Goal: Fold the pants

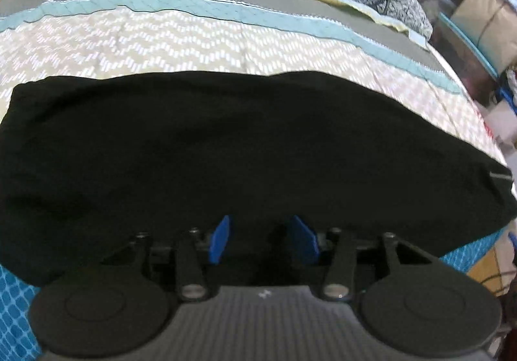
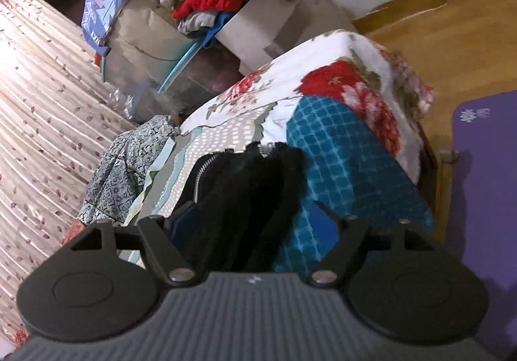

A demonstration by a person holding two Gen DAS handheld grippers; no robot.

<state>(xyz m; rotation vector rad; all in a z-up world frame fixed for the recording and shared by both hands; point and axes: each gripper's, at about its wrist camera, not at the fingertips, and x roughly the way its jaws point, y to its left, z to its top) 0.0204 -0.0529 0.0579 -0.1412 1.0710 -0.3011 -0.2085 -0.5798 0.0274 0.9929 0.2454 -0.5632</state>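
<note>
- Black pants (image 1: 245,147) lie folded across the bed (image 1: 161,37), on the zigzag quilt.
- Left gripper (image 1: 261,239): blue fingers (image 1: 221,239) apart, over pants' near edge, grasping nothing.
- Right gripper (image 2: 255,225): fingers spread wide, released; pants' zip end between them.

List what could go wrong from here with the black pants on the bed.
1. The black pants lie at the near edge of the bed, so a tug could slide them off onto the wooden floor.
2. Both the left tongs and the right tongs stand open close over the cloth; closing now might pinch several layers and wreck the fold.
3. The zipper sits near the right tongs and could snag.
</note>
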